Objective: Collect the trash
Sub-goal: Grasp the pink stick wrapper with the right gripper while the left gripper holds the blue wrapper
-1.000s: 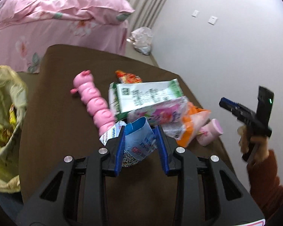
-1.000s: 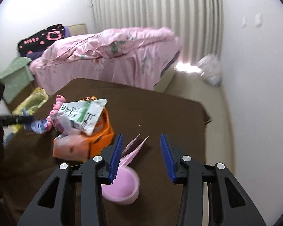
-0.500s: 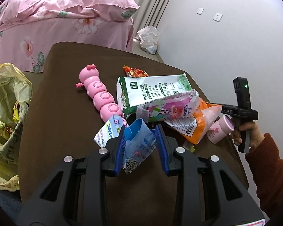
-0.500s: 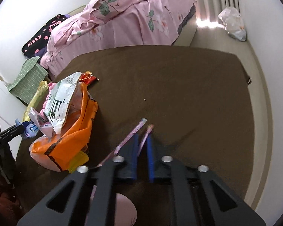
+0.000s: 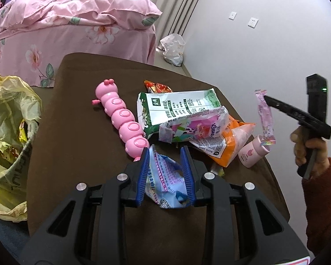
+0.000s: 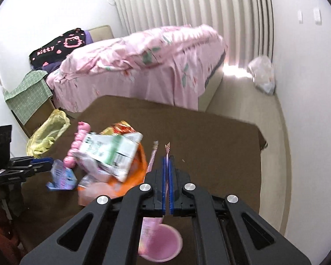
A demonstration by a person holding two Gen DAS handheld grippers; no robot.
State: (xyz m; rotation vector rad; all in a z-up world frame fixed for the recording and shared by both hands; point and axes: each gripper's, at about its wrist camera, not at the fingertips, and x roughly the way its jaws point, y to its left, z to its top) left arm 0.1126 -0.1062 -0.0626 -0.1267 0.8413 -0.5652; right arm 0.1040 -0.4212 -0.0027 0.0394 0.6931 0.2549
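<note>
The left gripper, two black arms with blue ribbed pads, stands narrowly parted and clamps one crumpled light-blue printed plastic wrapper between its pads, low over the brown cloth-covered table. The right gripper has its jaws pressed together on one thin pink sachet strip, which hangs down from its tip in the left wrist view, lifted clear of the table. A hand in a rust-red sleeve grips that tool's handle at the right edge, the tool angled downward.

Just beyond the left gripper lies one pink plastic caterpillar toy of five rounded segments, stretched diagonally. Beside it is a pile of wrappers: one white-and-green printed pouch on top, one pink-and-white cartoon-printed wrapper below it, one orange plastic bag underneath, and one small red-and-orange foil packet at the far side. One small pink cylindrical cup lies on its side at the pile's right end, just below the hanging sachet.

At the table's left edge stands one bin lined with a yellow plastic bag, open at the top, holding crumpled yellow wrappers. Farther off are one bed with a pink floral cover and one white plastic bag on the floor by the wall.
</note>
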